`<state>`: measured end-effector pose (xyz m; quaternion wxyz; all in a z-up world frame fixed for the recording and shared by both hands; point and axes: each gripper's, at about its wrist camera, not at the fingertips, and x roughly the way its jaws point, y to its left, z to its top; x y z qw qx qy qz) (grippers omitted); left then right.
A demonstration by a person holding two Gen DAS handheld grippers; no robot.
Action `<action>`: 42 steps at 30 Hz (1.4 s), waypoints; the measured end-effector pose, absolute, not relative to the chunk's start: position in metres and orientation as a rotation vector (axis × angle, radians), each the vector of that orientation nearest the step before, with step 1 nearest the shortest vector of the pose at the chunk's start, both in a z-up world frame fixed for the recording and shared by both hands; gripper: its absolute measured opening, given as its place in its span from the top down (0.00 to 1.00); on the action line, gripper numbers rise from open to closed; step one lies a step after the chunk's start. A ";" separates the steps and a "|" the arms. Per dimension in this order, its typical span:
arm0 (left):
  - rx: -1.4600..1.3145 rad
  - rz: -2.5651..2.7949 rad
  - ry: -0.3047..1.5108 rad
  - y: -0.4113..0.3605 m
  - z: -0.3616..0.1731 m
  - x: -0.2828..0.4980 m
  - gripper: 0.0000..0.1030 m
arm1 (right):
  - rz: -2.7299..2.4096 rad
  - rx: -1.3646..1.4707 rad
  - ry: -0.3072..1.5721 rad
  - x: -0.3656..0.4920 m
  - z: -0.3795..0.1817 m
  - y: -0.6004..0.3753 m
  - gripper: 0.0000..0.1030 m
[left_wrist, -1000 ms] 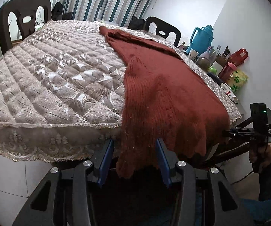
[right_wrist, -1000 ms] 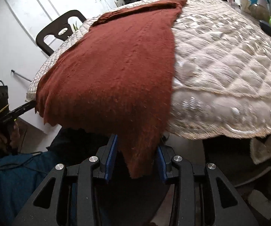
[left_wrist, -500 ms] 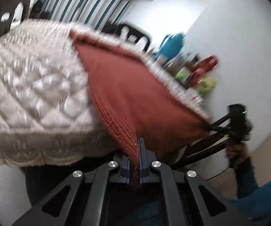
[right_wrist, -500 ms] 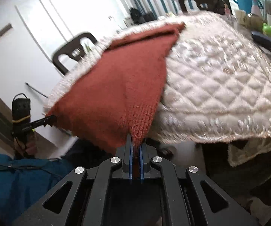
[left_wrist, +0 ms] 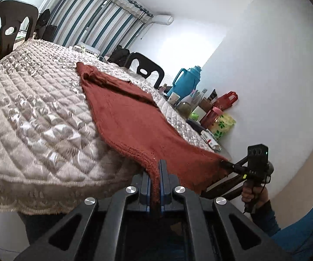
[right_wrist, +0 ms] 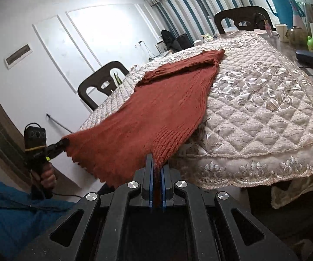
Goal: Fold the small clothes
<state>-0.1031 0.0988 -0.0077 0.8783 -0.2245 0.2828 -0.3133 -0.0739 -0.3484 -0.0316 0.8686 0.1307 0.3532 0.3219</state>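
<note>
The left tool was clamped narrow on one bottom corner of the rust-red knitted garment, the knit pinched between its blue pads and a short strip of hem running down between them. Just ahead of that tool the cloth rose off the desk's edge and stretched away across the quilted beige cover, its far end bunched in folds toward the middle of the desk. Off to that tool's right, the right tool gripped the other bottom corner, held by a hand in a dark cuff and blue sleeve.

The right tool was likewise closed tight on its corner of the garment, the ribbed hem caught between its pads. From there the knit fanned out forward and to the left, lifted clear of the lace-trimmed border of the cover. To that tool's left the left tool pinched the opposite corner, so the scalloped hem hung taut between the two, off the desk's near edge.

Beyond the garment, at the far right of the left tool, a blue thermos jug, bottles and a red cup crowded the desk's side. Dark chairs stood around the desk, and striped curtains hung behind.
</note>
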 end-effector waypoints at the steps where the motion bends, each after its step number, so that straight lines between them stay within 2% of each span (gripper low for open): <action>1: -0.470 -0.656 0.577 0.100 -0.005 -0.104 0.93 | 0.676 0.284 0.727 -0.075 -0.030 -0.350 0.95; 10: -0.486 -0.648 0.497 0.107 0.022 -0.062 0.93 | 0.695 0.380 0.602 -0.050 -0.009 -0.349 0.95; 19: -0.582 -0.541 0.518 0.123 0.025 0.004 0.93 | 0.676 0.453 0.588 0.020 0.006 -0.354 0.95; 27: -0.659 -0.445 0.615 0.127 0.011 0.071 0.93 | 0.658 0.502 0.666 0.093 0.003 -0.347 0.95; 40: -0.755 -0.335 0.841 0.131 -0.032 0.162 0.93 | 0.528 0.703 0.860 0.182 -0.050 -0.360 0.95; 42: -0.796 -0.314 0.898 0.134 -0.046 0.171 0.93 | 0.499 0.765 0.896 0.189 -0.060 -0.364 0.93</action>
